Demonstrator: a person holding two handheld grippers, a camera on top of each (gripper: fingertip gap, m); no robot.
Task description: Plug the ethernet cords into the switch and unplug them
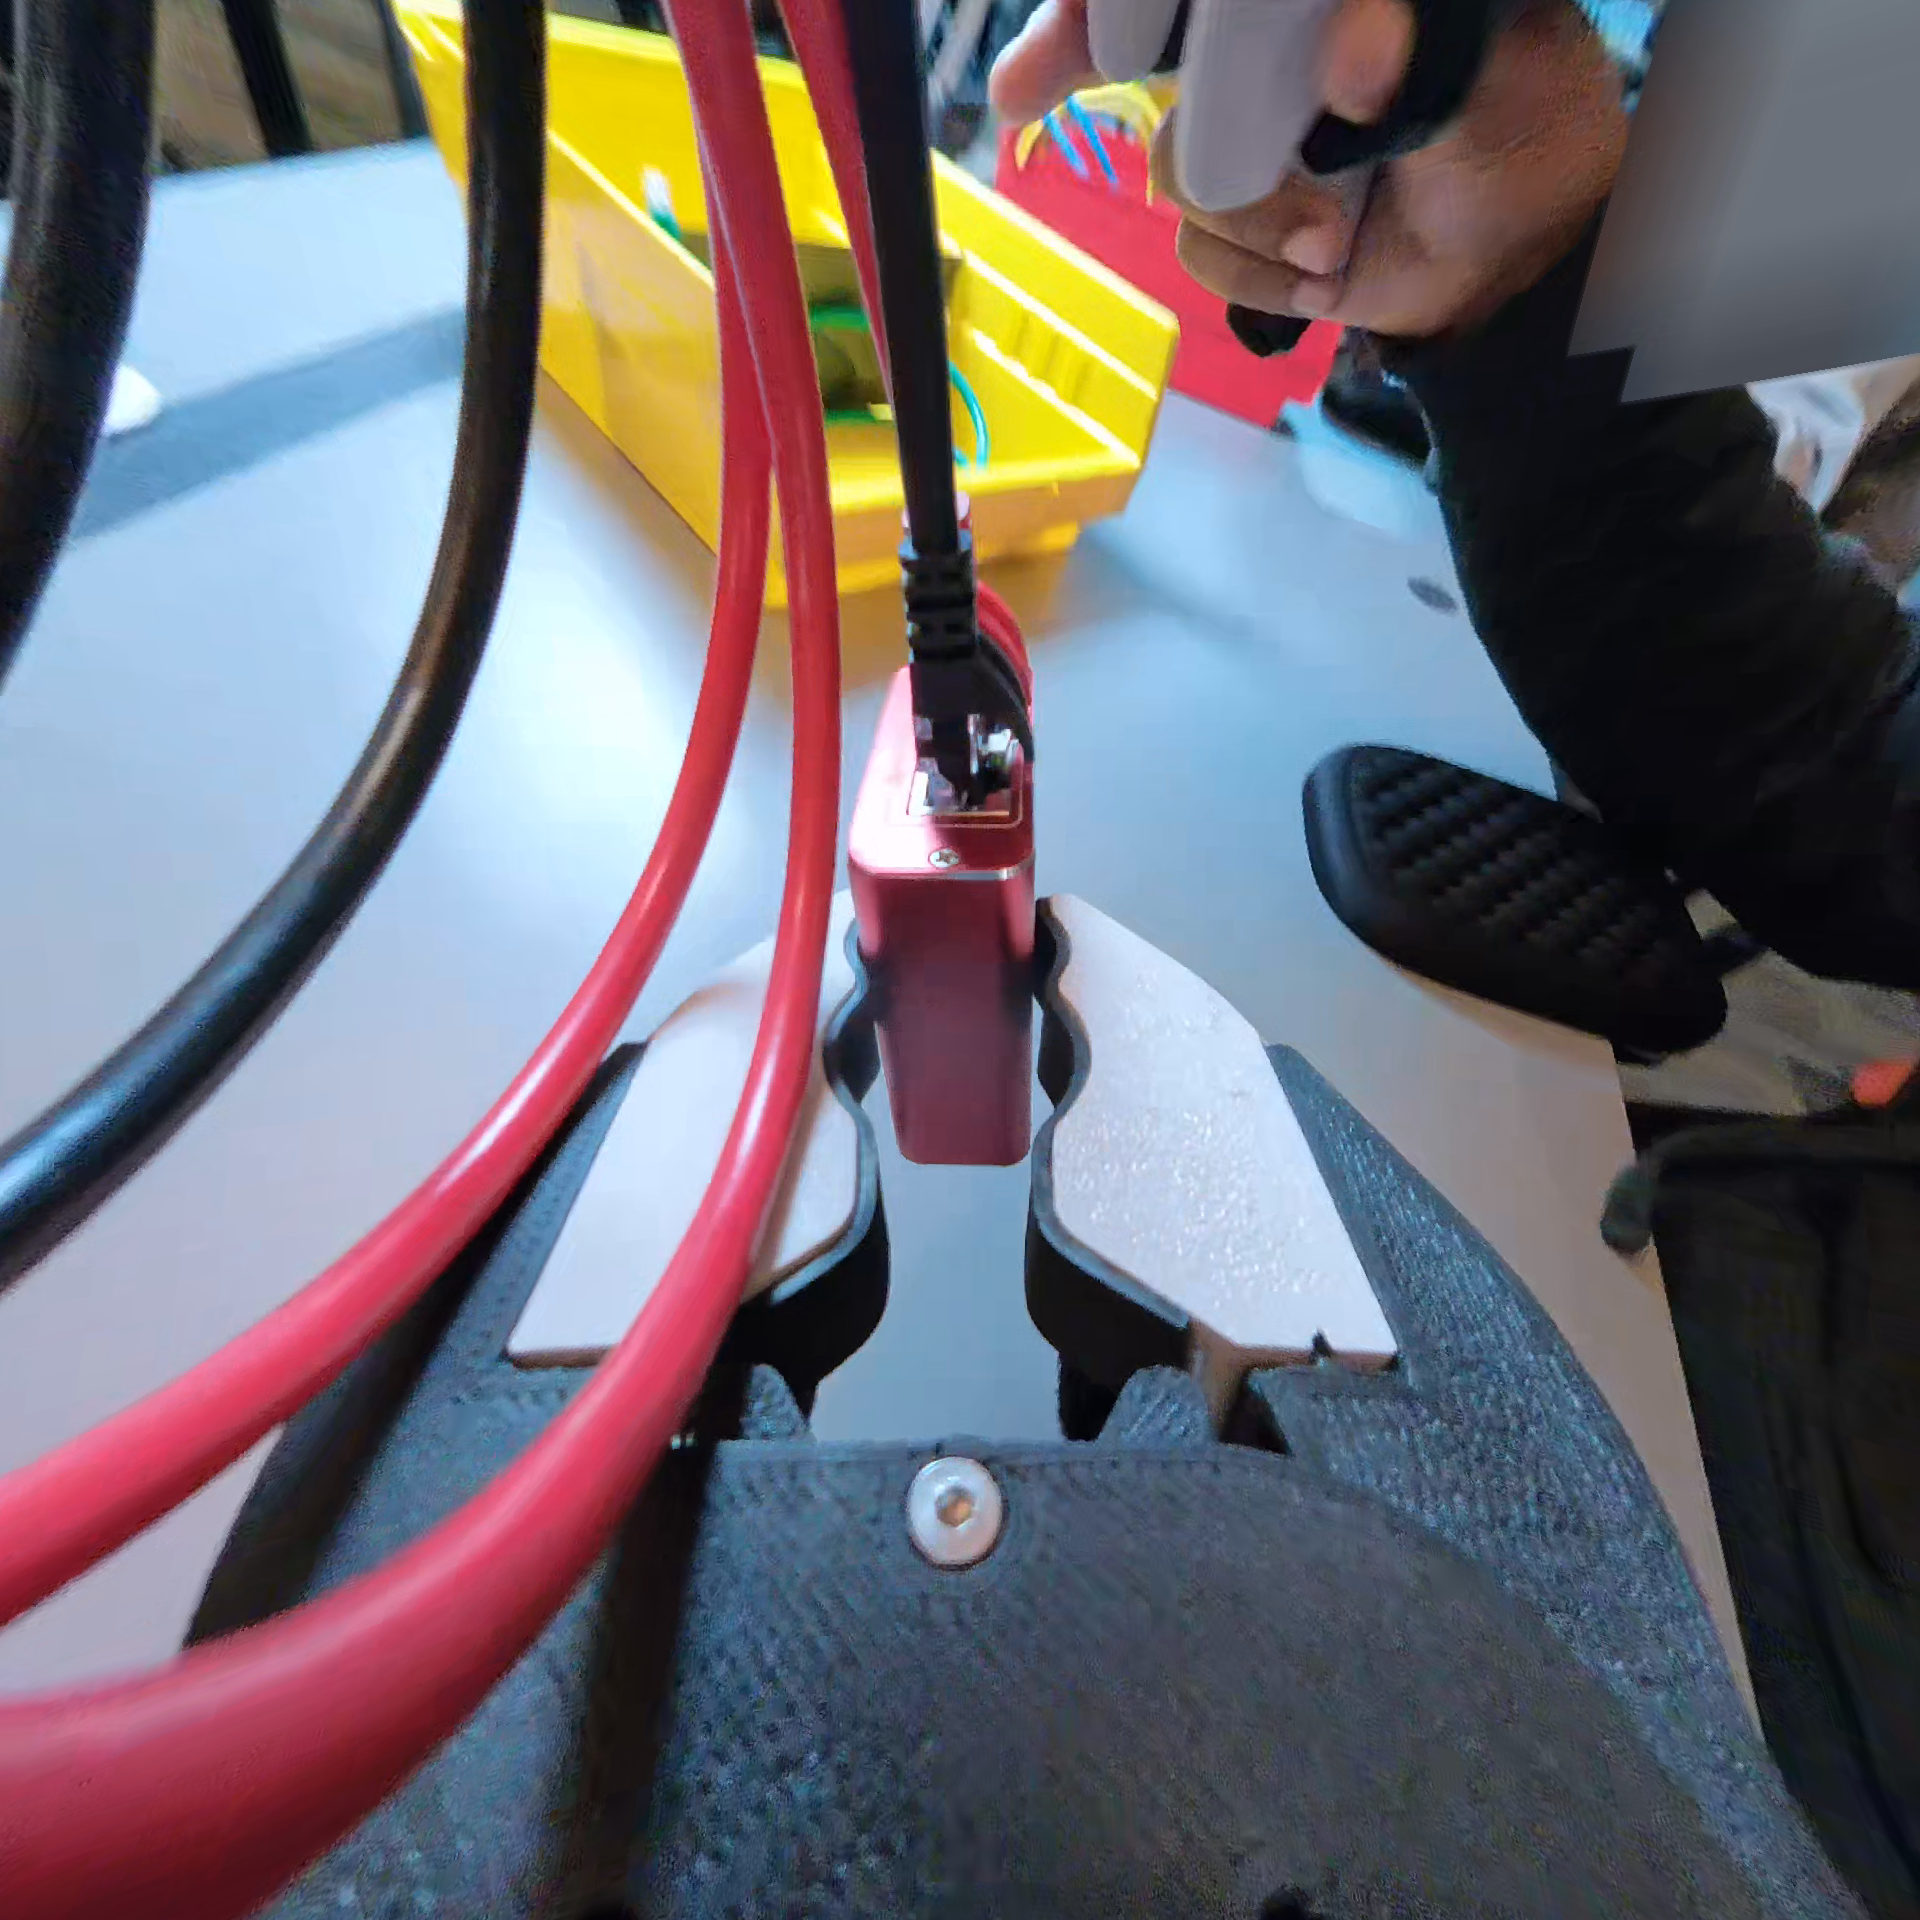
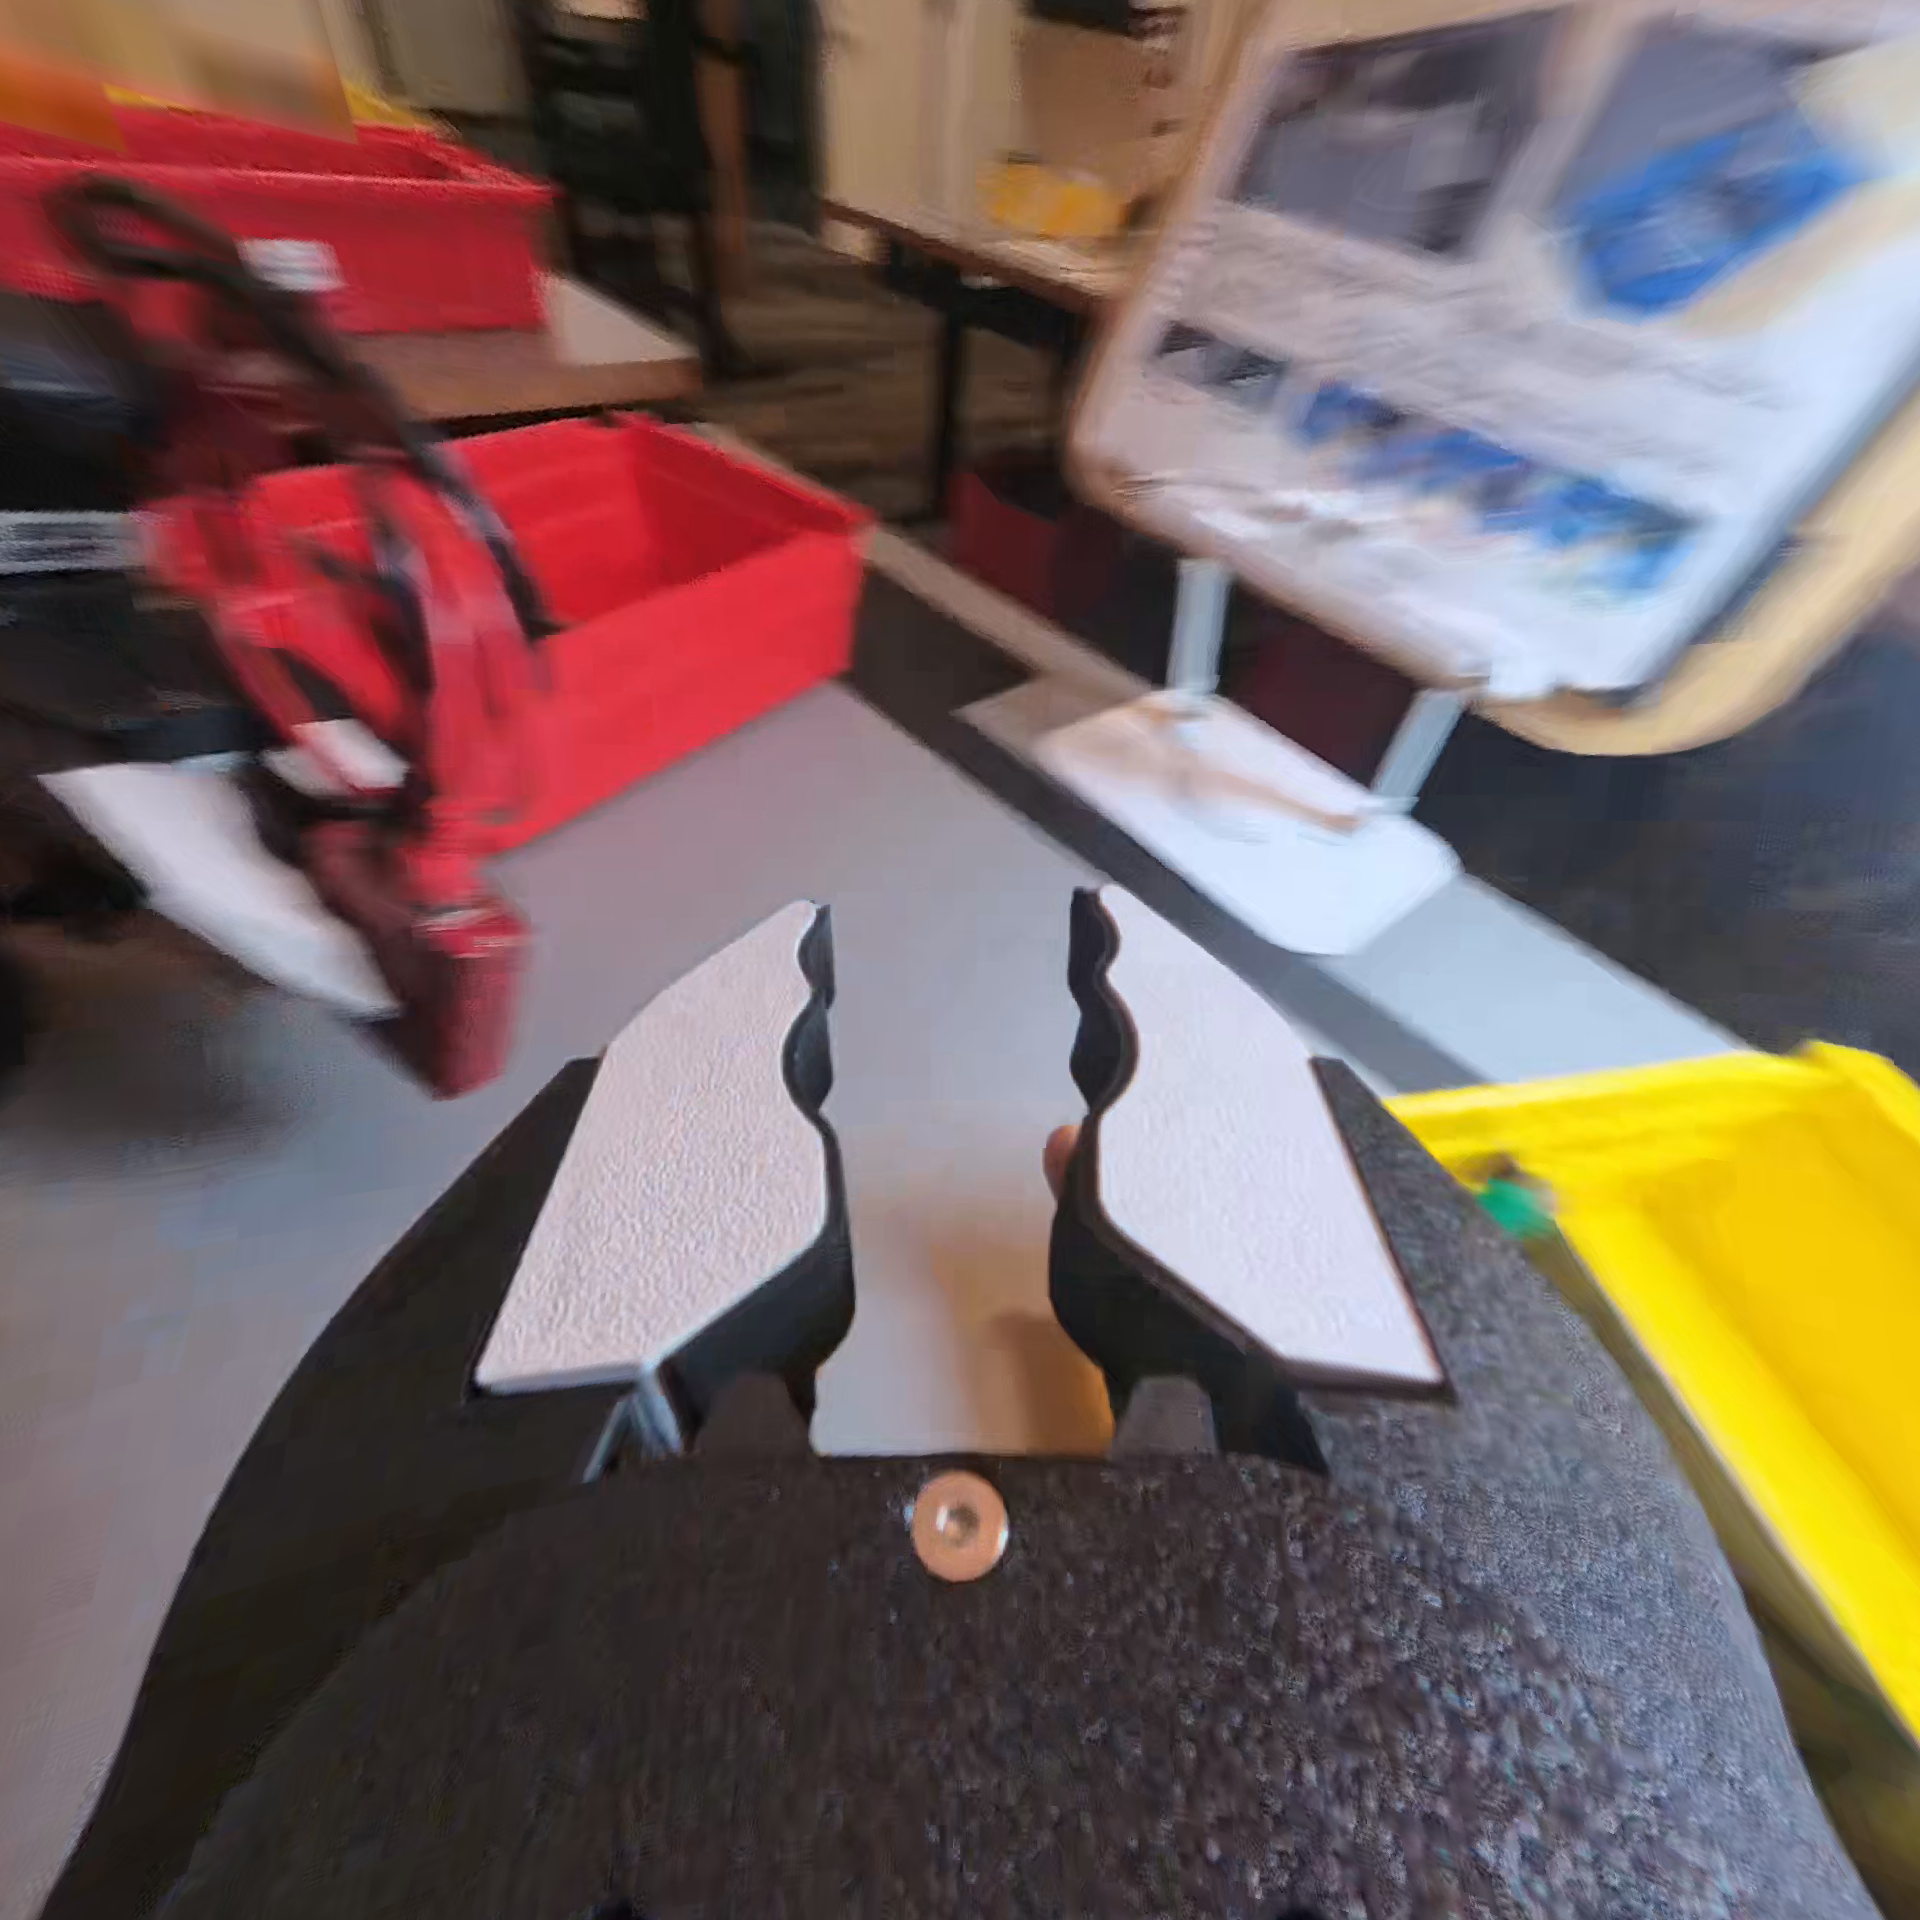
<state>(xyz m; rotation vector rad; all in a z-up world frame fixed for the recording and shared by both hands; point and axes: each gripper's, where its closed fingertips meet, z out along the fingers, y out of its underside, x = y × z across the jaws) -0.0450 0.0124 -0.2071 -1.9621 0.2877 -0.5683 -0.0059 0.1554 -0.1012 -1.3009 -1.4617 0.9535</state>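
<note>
Left wrist view. The left claw (image 1: 945,977) is clamped on the small red metal box-shaped switch (image 1: 951,997), one white-faced finger on each flat side, holding it clear above the grey tabletop (image 1: 260,623). The port face points away from the camera. A black ethernet cord with ribbed boot (image 1: 940,613) sits in the nearest port; more plugs behind it, red and black, but their count is hard to tell. Long red round cables (image 1: 790,727) and a thick black cable (image 1: 457,623) loop past on the left. A yellow plastic bin (image 1: 1039,416) stands behind. A hand (image 1: 1392,208) holds the other tool at upper right.

Right wrist view. Heavily blurred. The right claw (image 2: 951,997) is parted with nothing between its fingers. The switch (image 2: 457,977) with its cords hangs off to the left, well apart. A red plastic crate (image 2: 707,613) lies beyond.

Judgement: the step is unplugging. To do it well, keep the left grip firm and steady, bring the right claw onto the boot rather than the cord, press the latch tab, and pull straight along the port axis. Loose loops could snag the approach.
</note>
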